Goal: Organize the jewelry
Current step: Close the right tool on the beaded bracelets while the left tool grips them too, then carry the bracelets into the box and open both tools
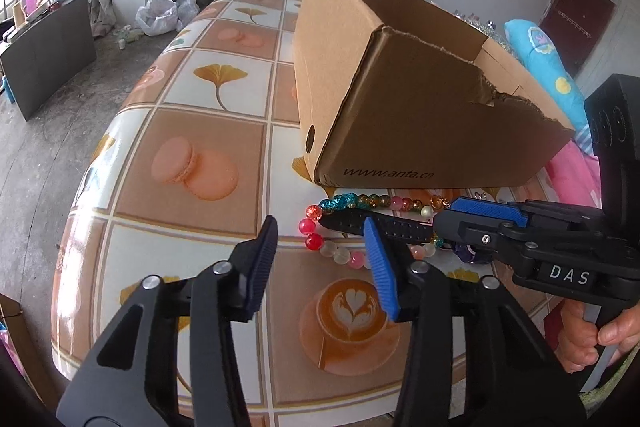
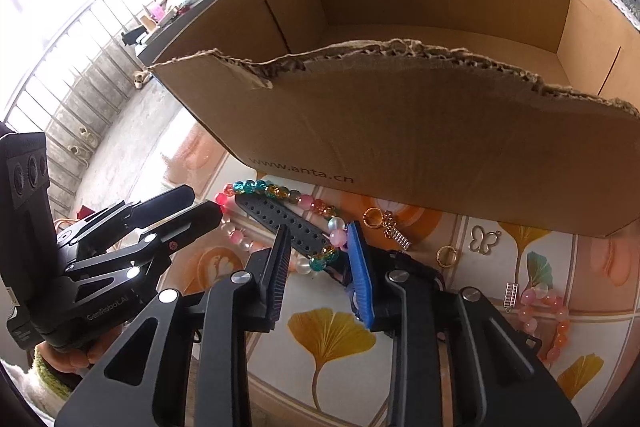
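A colourful bead bracelet [image 1: 344, 203] lies on the table in front of the cardboard box [image 1: 400, 99]; a black perforated watch strap [image 1: 384, 225] lies across it. In the right wrist view the bracelet [image 2: 276, 191] and the strap [image 2: 288, 223] lie just ahead of my open right gripper [image 2: 318, 231], whose fingers straddle the strap's near end. My left gripper [image 1: 322, 233] is open and empty, just left of the bracelet. The box [image 2: 400, 131] is open-topped with a torn front edge. Gold rings [image 2: 447, 254], a butterfly charm [image 2: 483, 239] and a pink bracelet [image 2: 550, 311] lie to the right.
The table [image 1: 192, 163] has a tiled cloth with ginkgo leaves, macarons and coffee prints. Its left edge drops to a concrete floor. A blue pillow [image 1: 548, 67] and pink cloth lie to the right of the box. Water bottles stand behind it.
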Tool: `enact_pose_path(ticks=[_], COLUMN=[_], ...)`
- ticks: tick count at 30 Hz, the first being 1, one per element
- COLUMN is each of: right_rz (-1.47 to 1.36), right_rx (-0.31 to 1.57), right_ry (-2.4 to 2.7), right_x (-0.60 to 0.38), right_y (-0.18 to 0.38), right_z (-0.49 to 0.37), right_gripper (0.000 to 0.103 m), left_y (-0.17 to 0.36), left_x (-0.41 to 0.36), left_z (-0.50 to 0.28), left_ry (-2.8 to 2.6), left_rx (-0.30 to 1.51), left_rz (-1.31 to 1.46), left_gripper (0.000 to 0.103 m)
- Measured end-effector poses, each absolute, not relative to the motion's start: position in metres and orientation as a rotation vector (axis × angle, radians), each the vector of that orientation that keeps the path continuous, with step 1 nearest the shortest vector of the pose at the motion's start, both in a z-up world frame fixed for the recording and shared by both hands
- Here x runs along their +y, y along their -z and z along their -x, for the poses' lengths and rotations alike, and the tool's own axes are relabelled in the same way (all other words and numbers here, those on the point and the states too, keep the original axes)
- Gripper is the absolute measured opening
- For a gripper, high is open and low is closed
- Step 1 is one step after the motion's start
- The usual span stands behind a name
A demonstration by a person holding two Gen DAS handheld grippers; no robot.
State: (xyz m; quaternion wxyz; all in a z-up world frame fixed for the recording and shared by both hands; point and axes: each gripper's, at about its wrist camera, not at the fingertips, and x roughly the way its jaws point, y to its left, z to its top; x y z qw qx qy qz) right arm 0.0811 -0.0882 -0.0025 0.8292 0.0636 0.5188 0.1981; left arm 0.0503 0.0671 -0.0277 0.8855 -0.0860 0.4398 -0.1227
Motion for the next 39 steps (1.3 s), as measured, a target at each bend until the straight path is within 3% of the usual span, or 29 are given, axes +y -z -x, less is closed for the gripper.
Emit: enact_pose_path(ticks=[3, 11, 15, 19, 20, 30, 39], right_rz=[-0.128, -0.074, -0.015, 0.02, 0.028, 0.007, -0.033], right_rx=[1.138, 1.167, 1.162, 1.153, 1.148, 1.056, 0.875], right_ry=[-0.403, -0.368, -0.361, -0.376, -0.376, -0.419, -0.485], right_x=[-0.082, -0.069, -0.055, -0.044, -0.042, -0.053, -0.086], right_y=[0.01, 0.019, 0.018, 0.018, 0.018, 0.004, -0.049], right_z=[-0.089, -0.094, -0.095, -0.091, -0.089, -0.066, -0.014], right_gripper=[0.024, 0.022, 0.014, 0.01, 0.01, 0.01, 0.01], left_y=[0.034, 0.037, 0.036, 0.036, 0.036, 0.014, -0.055], left_x=[0.064, 0.052, 0.039, 0.038, 0.038, 0.042, 0.036], left_z=[-0.061, -0.072, -0.073, -0.07, -0.07, -0.047, -0.004], left_ry=[0.265, 0.246, 0.217, 0.241, 0.254, 0.243, 0.264], left_rx=[0.948, 0.982, 0.982, 0.974, 0.973, 0.88, 0.704], left_rz=[0.165, 0.054, -0.045, -0.036, -0.026, 0.039, 0.078], left_gripper=[0.027, 0.027, 0.026, 0.017, 0.009, 0.008, 0.009])
